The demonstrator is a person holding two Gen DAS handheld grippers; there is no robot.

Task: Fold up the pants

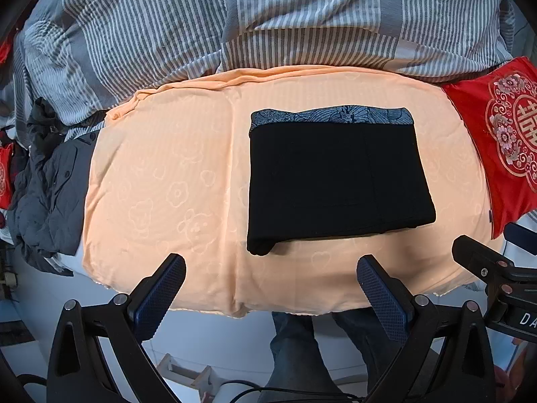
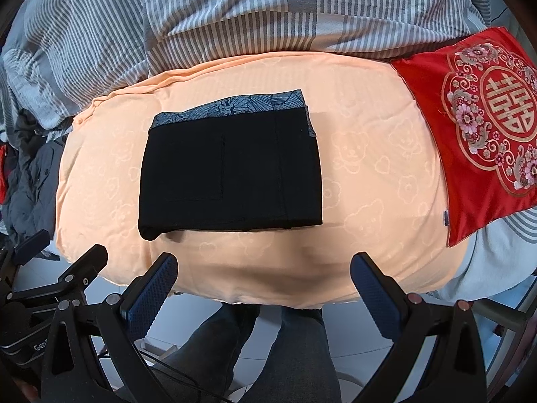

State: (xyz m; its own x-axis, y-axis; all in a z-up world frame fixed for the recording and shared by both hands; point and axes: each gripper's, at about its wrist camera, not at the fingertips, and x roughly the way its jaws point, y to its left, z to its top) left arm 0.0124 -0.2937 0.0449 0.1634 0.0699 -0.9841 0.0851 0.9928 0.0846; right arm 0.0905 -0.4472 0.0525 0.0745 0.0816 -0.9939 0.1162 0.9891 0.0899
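The black pants (image 1: pixel 335 181) lie folded into a compact rectangle on the peach blanket (image 1: pixel 174 168), with a blue patterned waistband (image 1: pixel 332 117) along the far edge. They also show in the right wrist view (image 2: pixel 231 174). My left gripper (image 1: pixel 270 278) is open and empty, held back over the blanket's near edge, short of the pants. My right gripper (image 2: pixel 263 277) is open and empty too, near the front edge, to the right of the left one. The right gripper's body shows in the left wrist view (image 1: pixel 486 268).
A grey striped duvet (image 1: pixel 235 23) is piled behind the blanket. A red embroidered cushion (image 2: pixel 483 124) lies at the right. Dark clothes (image 1: pixel 47 194) are heaped at the left. The person's jeans-clad legs (image 2: pixel 268 346) stand below the bed's edge.
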